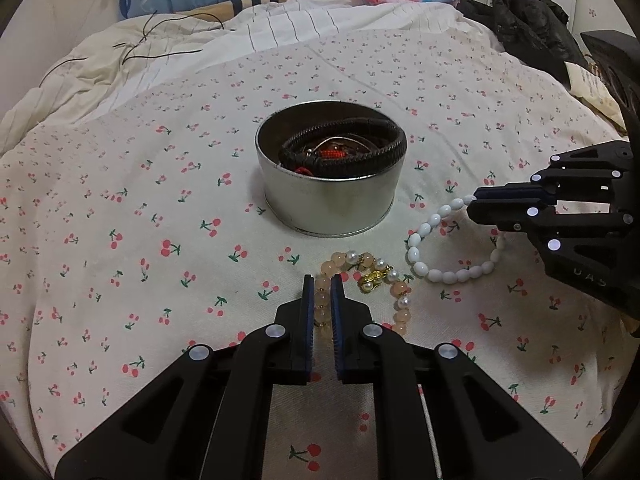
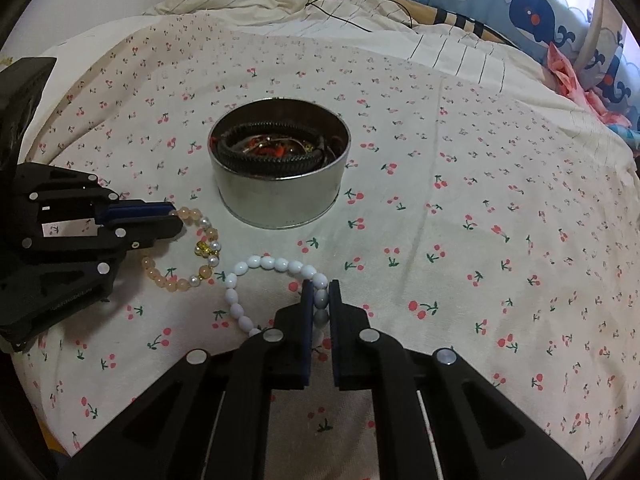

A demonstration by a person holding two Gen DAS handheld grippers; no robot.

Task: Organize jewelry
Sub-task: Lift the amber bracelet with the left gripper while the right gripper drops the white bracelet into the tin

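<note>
Bracelets lie on the cherry-print bed sheet (image 1: 120, 200), in front of a metal tin (image 1: 332, 184). In the left wrist view, the left tool (image 1: 321, 286) reaches low and level over the sheet, its narrow-set fingers clamped on the peach bracelet (image 1: 362, 280) at its left arc. The right tool (image 1: 474, 202) enters from the right edge, pinching the white bracelet (image 1: 448, 248) at its upper right bead (the two loops sit just beside each other, not touching). The tin holds a dark braided band (image 1: 344, 144) and red cord. Open sheet spreads left of the tin.

In the right wrist view, the right tool (image 2: 320, 290) grips the white bracelet (image 2: 256, 280) with a bead between its fingers. The left tool (image 2: 172, 216) comes from the left edge, closed on the peach bracelet (image 2: 188, 256). The tin (image 2: 280, 188) stands ahead, and bare sheet (image 2: 480, 200) runs wide to the right, toward a whale-print pillow (image 2: 540, 12).
</note>
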